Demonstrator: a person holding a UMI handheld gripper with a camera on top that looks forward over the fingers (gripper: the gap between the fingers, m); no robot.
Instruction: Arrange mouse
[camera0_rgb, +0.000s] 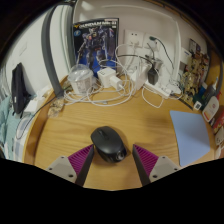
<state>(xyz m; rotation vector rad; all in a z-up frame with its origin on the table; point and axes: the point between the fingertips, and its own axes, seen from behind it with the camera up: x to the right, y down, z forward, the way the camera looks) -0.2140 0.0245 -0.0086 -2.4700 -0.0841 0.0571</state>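
Note:
A black computer mouse (108, 142) lies on the wooden desk (140, 117), just ahead of and between my fingers. My gripper (113, 165) is open: the pink pad of the left finger (74, 163) and that of the right finger (152, 162) stand wide apart, with a gap on each side of the mouse. The mouse rests on the desk on its own. Its near end reaches in between the fingertips.
A light blue pad (190, 130) lies on the desk to the right. White chargers and tangled cables (105, 80) sit at the back. A robot poster (96, 41) hangs on the wall. Small bottles and clutter (205, 88) stand at the far right.

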